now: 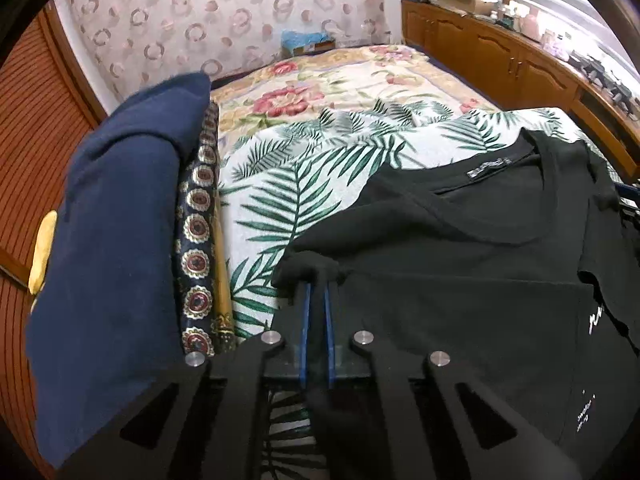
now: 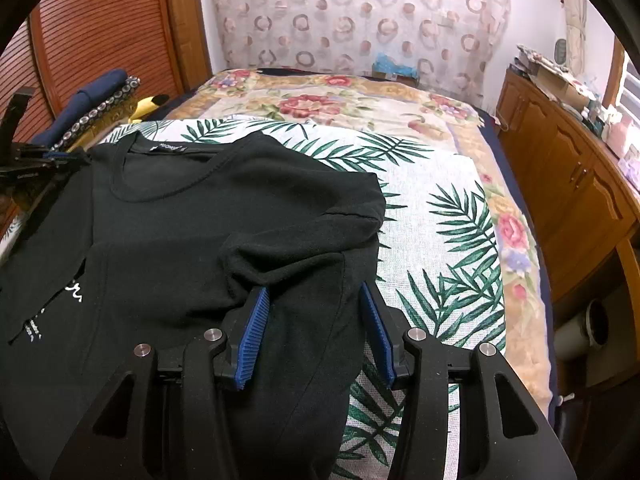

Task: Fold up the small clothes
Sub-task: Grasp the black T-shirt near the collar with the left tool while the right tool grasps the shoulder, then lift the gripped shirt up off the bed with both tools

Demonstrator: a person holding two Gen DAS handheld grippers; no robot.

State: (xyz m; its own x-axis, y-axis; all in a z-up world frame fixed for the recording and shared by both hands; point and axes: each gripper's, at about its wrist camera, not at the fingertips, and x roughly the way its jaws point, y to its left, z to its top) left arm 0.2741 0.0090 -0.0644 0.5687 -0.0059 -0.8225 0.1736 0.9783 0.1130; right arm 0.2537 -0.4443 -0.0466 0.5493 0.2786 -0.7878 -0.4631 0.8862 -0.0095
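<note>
Left hand-held gripper [image 1: 318, 280], lower centre of its frame, is clamped on the left shoulder edge of the black T-shirt [image 1: 460, 264]; a nub of fabric bunches over its tips. Right hand-held gripper [image 2: 312, 292] stands apart, straddling the shirt's right edge without pressing it. The shirt lies flat on the palm-print sheet [image 2: 432, 216] of the bed. Judged step: taking hold for a side fold. Next, the right jaws must close on fabric before both lift together.
</note>
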